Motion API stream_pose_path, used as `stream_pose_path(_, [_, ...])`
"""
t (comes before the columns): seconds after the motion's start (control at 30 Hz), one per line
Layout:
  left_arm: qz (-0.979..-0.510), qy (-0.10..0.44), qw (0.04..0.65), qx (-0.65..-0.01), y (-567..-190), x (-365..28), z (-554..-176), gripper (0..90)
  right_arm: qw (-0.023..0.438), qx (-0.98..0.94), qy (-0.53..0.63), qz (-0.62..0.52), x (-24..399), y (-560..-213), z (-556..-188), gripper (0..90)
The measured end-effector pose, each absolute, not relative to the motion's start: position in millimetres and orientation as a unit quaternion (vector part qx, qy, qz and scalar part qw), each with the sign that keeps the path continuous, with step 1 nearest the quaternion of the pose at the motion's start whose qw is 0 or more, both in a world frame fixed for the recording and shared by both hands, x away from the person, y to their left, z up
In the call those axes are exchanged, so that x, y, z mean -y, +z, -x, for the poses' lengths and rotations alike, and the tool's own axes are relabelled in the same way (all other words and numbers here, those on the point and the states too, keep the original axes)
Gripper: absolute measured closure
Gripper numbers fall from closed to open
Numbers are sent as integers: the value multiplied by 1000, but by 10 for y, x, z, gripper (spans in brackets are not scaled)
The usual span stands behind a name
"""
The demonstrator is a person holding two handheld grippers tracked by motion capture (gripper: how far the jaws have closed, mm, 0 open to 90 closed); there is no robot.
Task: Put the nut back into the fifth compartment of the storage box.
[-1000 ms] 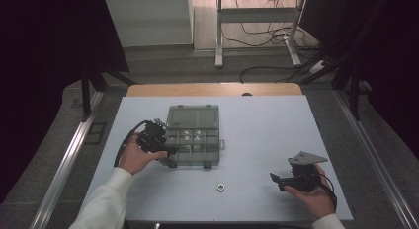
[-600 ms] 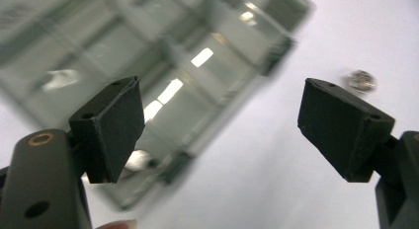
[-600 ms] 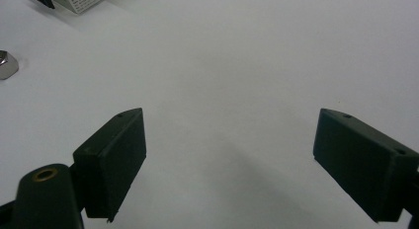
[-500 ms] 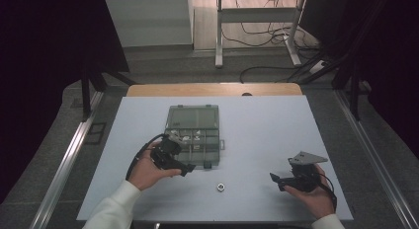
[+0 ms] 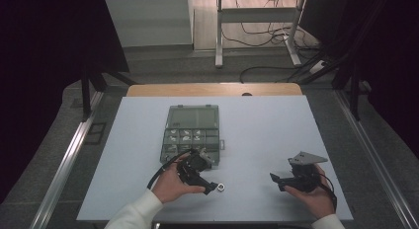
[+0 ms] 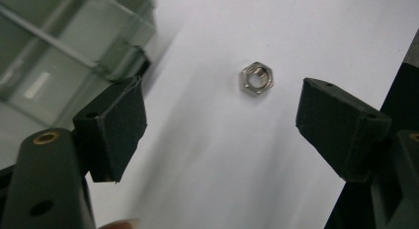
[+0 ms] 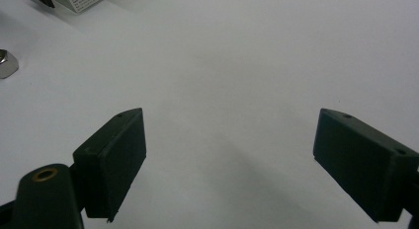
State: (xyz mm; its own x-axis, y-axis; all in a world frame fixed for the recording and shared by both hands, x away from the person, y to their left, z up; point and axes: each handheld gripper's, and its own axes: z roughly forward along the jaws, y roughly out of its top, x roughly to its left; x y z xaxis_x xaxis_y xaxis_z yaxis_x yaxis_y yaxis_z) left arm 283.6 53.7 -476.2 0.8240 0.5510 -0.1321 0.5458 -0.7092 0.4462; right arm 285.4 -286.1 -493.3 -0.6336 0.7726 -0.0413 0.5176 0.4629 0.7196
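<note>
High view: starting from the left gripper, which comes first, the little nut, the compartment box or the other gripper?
1. Nut: on the table right at the left gripper's fingers.
2. Compartment box: just beyond that hand, toward the table's far side.
3. Right gripper: off to the right, near the front edge.

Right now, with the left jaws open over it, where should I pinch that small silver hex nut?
Pinch the small silver hex nut across two opposite flat sides, coming straight down from above. It lies flat on the white table, hole up, so the flats are probably the only parallel faces. The left gripper already roughly straddles it.
</note>
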Motion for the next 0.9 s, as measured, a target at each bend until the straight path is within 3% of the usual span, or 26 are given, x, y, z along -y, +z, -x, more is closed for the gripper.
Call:
stream_pose_path(0.57, [-937,0,204,-284,-4979,-163,-2820,249,185,-837,344,-383,2854,-4940,-2855,131])
stream_pose_path(0.77, [-941,11,192,-277,-5025,-112,-2789,328,185,-837,344,-383,2859,-4939,-2854,131])
stream_pose_path(0.9, [-942,7,192,-274,-5042,-109,-2773,430,185,-837,344,-383,2861,-4940,-2856,131])
